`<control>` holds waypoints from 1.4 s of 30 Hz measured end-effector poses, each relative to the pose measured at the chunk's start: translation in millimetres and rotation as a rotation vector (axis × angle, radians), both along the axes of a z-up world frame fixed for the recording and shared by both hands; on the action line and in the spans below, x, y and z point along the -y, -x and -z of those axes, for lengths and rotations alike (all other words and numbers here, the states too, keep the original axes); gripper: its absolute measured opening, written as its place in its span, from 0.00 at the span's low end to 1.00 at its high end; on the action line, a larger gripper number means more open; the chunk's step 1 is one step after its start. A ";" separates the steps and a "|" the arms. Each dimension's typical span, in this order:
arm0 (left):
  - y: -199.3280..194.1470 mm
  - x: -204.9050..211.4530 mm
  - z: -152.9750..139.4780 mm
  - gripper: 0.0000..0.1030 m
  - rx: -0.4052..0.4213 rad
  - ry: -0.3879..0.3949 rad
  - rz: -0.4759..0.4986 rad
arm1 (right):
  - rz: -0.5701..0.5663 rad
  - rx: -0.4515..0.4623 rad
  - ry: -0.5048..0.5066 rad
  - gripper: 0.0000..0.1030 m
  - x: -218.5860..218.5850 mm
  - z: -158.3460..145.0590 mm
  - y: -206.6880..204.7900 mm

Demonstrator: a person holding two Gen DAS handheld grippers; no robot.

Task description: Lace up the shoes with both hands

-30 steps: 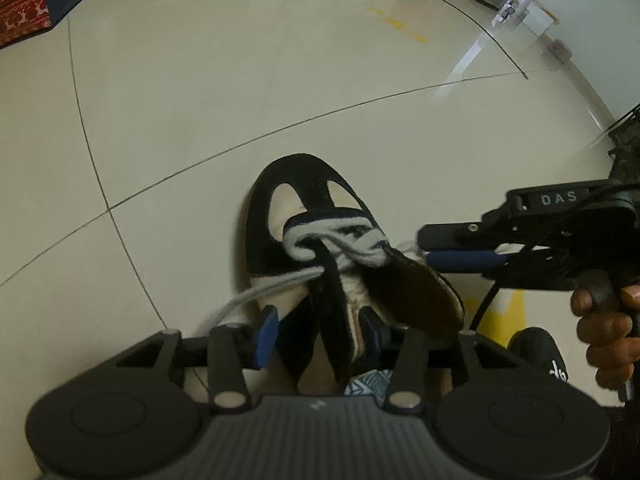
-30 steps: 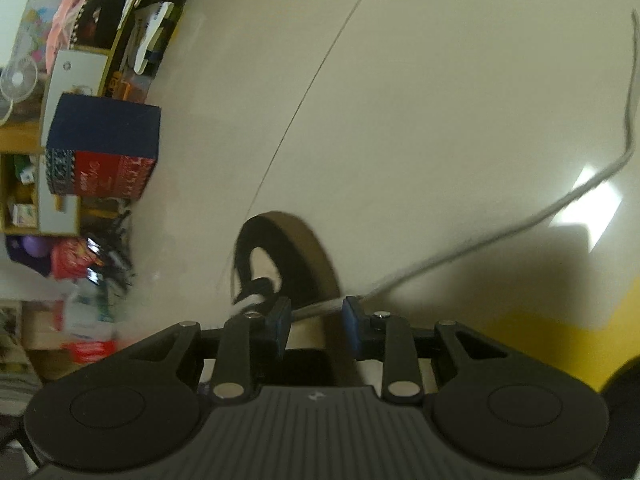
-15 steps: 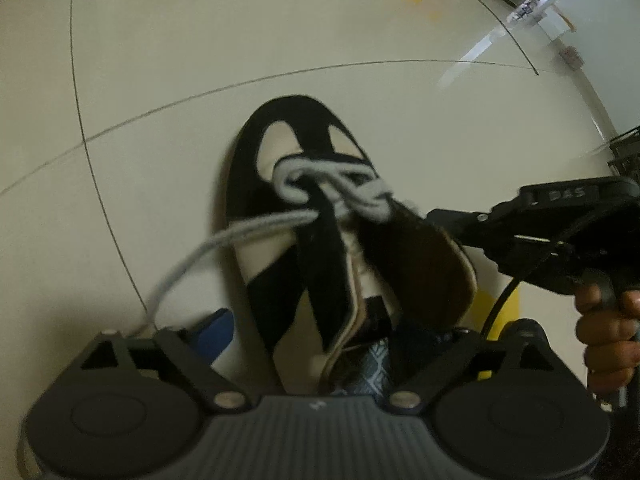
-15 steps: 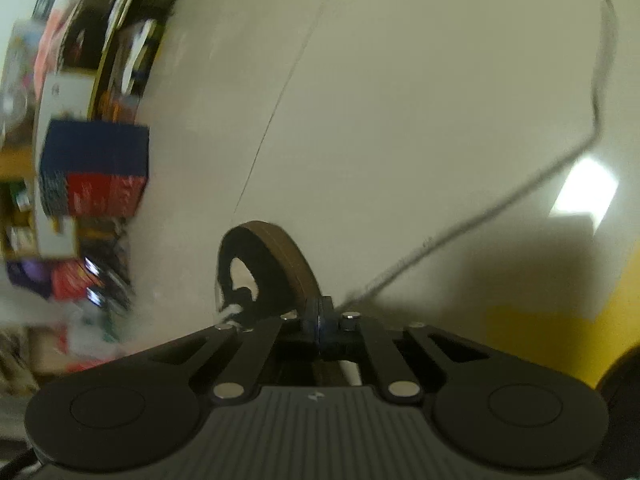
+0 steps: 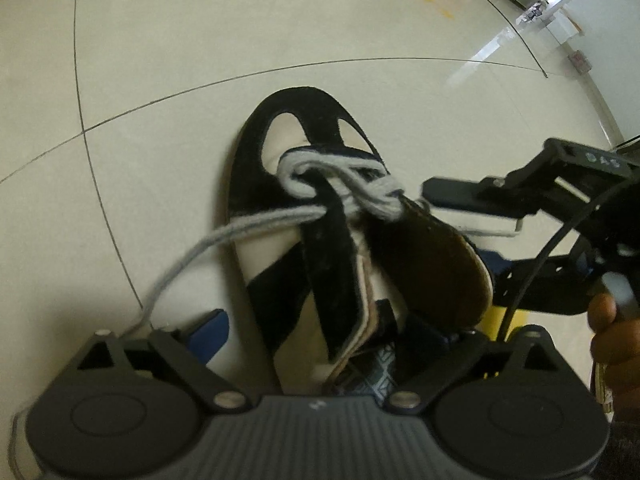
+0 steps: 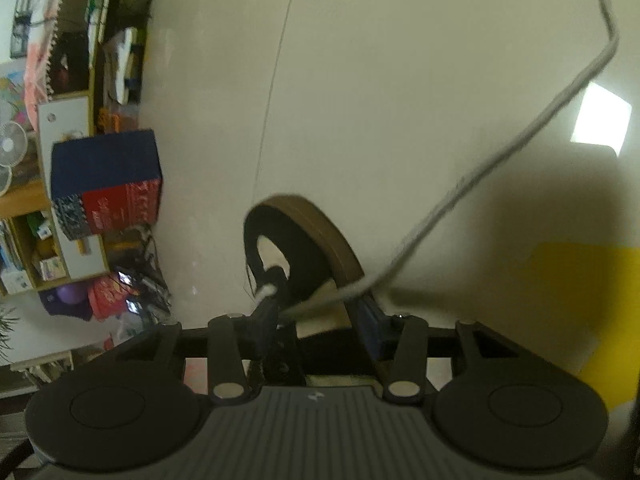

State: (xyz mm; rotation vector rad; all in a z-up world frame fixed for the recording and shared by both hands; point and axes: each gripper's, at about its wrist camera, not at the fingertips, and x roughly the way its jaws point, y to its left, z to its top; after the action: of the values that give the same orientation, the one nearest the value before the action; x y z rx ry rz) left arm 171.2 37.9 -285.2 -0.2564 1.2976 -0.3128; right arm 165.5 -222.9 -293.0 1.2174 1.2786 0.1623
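Shoe (image 5: 304, 216) on the floor (image 5: 160, 60) — one lace (image 5: 208, 240) trails left; box (image 6: 106, 184) far behind.

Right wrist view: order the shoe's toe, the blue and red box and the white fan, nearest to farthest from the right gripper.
1. Shoe's toe, just ahead of the right gripper, centre.
2. Blue and red box, farther off, left.
3. White fan, far left edge.

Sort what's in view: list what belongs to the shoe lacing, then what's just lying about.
Belongs to the job:
- black and white shoe
- grey lace
- left gripper, jaws opening, straddling the shoe
- right gripper, jaws opening, lace passing between

Lying about:
- blue and red box
- small fan
- yellow floor patch
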 end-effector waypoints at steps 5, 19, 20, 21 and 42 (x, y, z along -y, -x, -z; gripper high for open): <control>0.9 0.6 1.9 0.97 -0.002 0.001 -0.011 | 0.030 0.010 0.003 0.46 -3.3 3.3 0.5; -1.4 0.0 6.4 1.00 0.000 -0.003 -0.018 | -0.110 0.203 0.229 0.02 -7.0 -20.1 1.6; -2.0 0.0 6.9 1.00 0.001 -0.003 -0.018 | -0.128 0.215 0.252 0.02 -8.4 -22.5 1.5; -2.6 0.9 7.8 1.00 0.001 -0.003 -0.018 | -0.144 0.225 0.272 0.02 -9.5 -24.8 1.4; -1.4 -6.0 14.1 1.00 0.064 -0.010 0.052 | -0.249 0.198 0.548 0.03 -2.2 -15.9 -6.6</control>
State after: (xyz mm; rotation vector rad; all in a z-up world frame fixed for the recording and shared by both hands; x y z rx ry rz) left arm 172.7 43.9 -299.4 -0.2026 1.2434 -0.3563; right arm 172.1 -220.7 -277.1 0.5593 1.1921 0.0993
